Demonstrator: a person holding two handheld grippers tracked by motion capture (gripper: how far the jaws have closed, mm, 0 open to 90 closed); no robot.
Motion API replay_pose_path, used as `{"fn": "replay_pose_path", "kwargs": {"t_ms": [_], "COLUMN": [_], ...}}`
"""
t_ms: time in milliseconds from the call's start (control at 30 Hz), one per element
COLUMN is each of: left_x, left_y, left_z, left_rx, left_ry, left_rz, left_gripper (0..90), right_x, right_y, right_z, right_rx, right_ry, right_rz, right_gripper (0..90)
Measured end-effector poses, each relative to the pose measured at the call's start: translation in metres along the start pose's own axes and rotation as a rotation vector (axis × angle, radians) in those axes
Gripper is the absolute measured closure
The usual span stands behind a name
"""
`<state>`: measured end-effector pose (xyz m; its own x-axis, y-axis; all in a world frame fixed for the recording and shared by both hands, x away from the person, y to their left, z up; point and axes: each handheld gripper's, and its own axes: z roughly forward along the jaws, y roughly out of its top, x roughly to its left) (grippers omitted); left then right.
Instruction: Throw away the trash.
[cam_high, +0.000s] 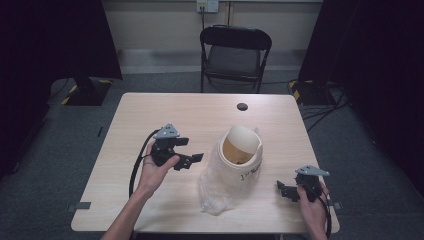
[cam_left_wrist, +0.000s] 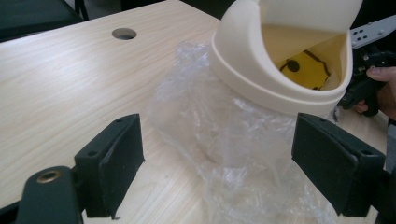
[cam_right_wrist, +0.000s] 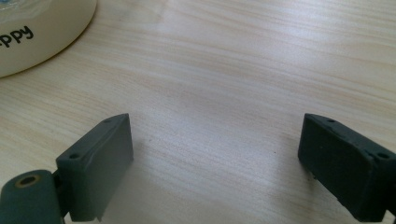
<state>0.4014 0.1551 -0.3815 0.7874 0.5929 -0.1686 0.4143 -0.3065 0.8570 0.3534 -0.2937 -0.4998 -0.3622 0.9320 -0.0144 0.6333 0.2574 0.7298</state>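
A cream bin (cam_high: 241, 145) with a swing lid lies tilted on the wooden table (cam_high: 150, 115), its lower part wrapped in a crumpled clear plastic bag (cam_high: 217, 187). My left gripper (cam_high: 194, 150) is held just left of the bag, pointing at it. In the left gripper view the jaws stand wide apart with the bag (cam_left_wrist: 224, 140) and bin (cam_left_wrist: 261, 70) beyond them, nothing pressed; left gripper (cam_left_wrist: 217, 158) is open. My right gripper (cam_high: 284, 191) rests near the table's front right, open over bare wood (cam_right_wrist: 215, 163). The bin's cream side (cam_right_wrist: 42, 37) bears dark lettering.
A black folding chair (cam_high: 235, 55) stands behind the table. A round cable hole (cam_high: 242, 106) sits near the far edge, the same hole (cam_left_wrist: 124, 33) in the left gripper view. Dark curtains flank both sides. Grey carpet surrounds the table.
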Motion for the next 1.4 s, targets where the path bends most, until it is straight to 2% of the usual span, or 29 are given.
{"fn": "replay_pose_path", "kwargs": {"t_ms": [200,267,333,467,533,633,733,967,1033,1133,1267,1300,1333,1400], "left_x": [0.011,0.014,0.019,0.032,0.038,0.046,0.051,0.060,0.063,0.068,0.070,0.071,0.072,0.073], "left_y": [-0.015,-0.021,-0.026,-0.044,-0.052,-0.066,-0.078,-0.110,-0.121,-0.136,-0.145,-0.147,-0.152,-0.152], "left_z": [-0.012,-0.016,-0.020,-0.030,-0.034,-0.042,-0.046,-0.053,-0.054,-0.055,-0.056,-0.056,-0.055,-0.056], "left_rx": [0.018,0.032,0.056,0.058,0.077,0.073,0.087,0.147,0.167,0.208,0.200,0.211,0.197,0.196], "left_ry": [0.031,0.058,0.089,0.135,0.172,0.195,0.227,0.311,0.314,0.343,0.357,0.368,0.387,0.388], "left_rz": [-0.021,-0.034,-0.027,-0.093,-0.094,-0.125,-0.140,-0.142,-0.151,-0.162,-0.177,-0.170,-0.165,-0.156], "left_gripper": [16.3,16.3,16.4,16.4,16.5,16.4,16.3,16.4,16.3,16.3,16.4,16.4,15.9,15.9], "right_x": [0.000,0.000,0.000,0.000,0.000,0.000,0.000,0.000,0.000,0.000,0.000,0.000,0.000,0.000], "right_y": [0.000,0.000,0.000,0.000,0.000,0.000,0.000,0.000,0.000,0.000,0.000,0.000,0.000,0.000], "right_z": [0.000,0.000,0.000,0.000,0.000,0.000,0.000,0.000,0.000,0.000,0.000,0.000,0.000,0.000], "right_rx": [0.001,0.001,0.001,0.001,0.001,0.001,0.001,0.001,0.000,0.001,0.001,0.000,0.001,0.001], "right_ry": [0.000,0.000,0.000,0.000,0.000,0.000,0.000,0.000,0.000,0.000,0.000,0.000,0.000,0.000], "right_rz": [0.001,0.002,0.002,0.002,0.001,0.001,0.002,0.002,0.000,0.001,0.001,0.000,0.001,0.001], "right_gripper": [9.5,9.5,9.5,9.5,9.5,9.5,9.5,9.5,9.5,9.5,9.5,9.5,9.5,9.5]}}
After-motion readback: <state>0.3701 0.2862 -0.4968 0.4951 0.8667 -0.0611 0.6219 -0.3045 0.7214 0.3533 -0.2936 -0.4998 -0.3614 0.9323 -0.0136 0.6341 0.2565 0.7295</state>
